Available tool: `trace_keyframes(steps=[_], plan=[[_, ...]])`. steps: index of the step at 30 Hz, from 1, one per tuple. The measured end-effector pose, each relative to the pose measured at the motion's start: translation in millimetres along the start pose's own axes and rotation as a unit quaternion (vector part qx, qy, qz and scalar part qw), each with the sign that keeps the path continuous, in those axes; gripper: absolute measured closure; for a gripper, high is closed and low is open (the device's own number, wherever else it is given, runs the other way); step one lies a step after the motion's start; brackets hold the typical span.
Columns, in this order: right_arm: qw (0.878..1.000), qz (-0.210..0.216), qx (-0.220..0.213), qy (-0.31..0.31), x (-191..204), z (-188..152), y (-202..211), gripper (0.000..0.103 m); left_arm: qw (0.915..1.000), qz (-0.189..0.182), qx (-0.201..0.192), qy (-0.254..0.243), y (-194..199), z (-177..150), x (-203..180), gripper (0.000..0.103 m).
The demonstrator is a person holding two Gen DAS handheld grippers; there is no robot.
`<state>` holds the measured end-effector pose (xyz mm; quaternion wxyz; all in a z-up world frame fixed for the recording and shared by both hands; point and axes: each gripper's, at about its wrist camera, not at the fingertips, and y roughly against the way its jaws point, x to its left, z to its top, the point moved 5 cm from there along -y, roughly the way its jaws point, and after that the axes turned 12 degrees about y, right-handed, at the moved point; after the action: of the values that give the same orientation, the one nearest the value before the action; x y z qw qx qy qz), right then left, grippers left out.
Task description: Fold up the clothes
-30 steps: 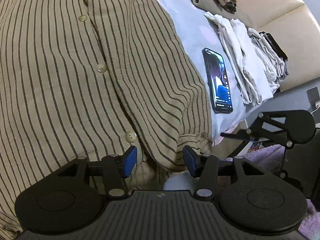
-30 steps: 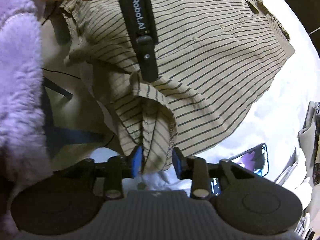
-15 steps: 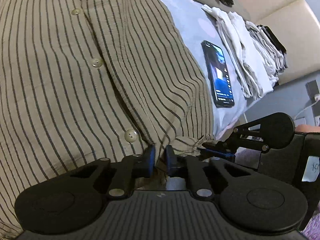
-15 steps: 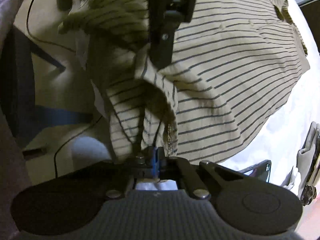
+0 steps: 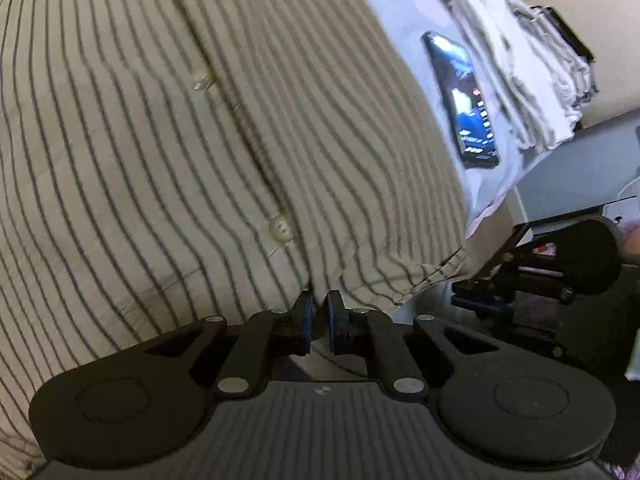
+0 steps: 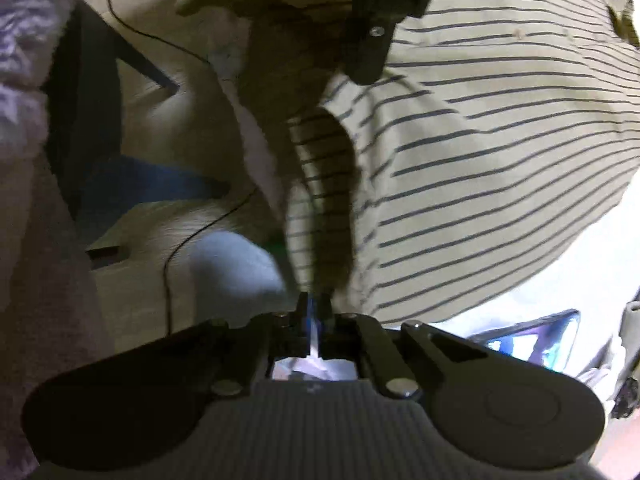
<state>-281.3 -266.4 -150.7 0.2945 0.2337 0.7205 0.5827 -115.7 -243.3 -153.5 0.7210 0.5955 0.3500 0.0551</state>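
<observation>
Both grippers, left gripper (image 5: 319, 322) and right gripper (image 6: 314, 316), spread a second ago, now pinch striped shirt (image 5: 200, 140) hem at bed (image 5: 404, 4) edge; jaws nearly together. Hem secured for fold.

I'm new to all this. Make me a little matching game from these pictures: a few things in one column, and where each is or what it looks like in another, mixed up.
Things:
1. striped shirt
2. phone
3. folded pale clothes
4. left hand-held gripper

Descriptions:
A. stacked at the far edge
B. shut on a hem
C. beige with dark lines, buttoned
D. lying flat, screen lit

Pairs: 1-C, 2-D, 3-A, 4-B
</observation>
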Motion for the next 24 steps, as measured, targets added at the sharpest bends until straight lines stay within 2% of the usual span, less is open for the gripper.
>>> trace_keyframes(steps=[4, 7, 10, 16, 24], plan=[[1.0, -0.01, -0.018, 0.006, 2.8, 10.3, 12.2, 0.098, 0.9995, 0.027, 0.014, -0.006, 0.3, -8.0, 2.6, 0.097], [0.999, -0.021, -0.037, 0.008, 3.2, 21.1, 26.0, 0.092, 0.9987, 0.046, 0.012, -0.019, 6.9, -16.9, 2.5, 0.095], [0.998, -0.035, -0.059, 0.006, 2.5, 31.9, 41.0, 0.085, 0.9983, 0.058, -0.008, -0.002, 20.7, -22.1, 11.7, 0.087], [0.993, -0.077, -0.087, -0.009, -3.2, 48.0, 64.8, 0.083, 0.9949, 0.081, -0.049, 0.034, 48.8, -32.7, 30.7, 0.086], [0.981, -0.152, -0.117, -0.023, -9.1, 82.9, 87.3, 0.071, 0.9839, 0.109, -0.106, 0.093, 84.5, -47.9, 59.5, 0.083]])
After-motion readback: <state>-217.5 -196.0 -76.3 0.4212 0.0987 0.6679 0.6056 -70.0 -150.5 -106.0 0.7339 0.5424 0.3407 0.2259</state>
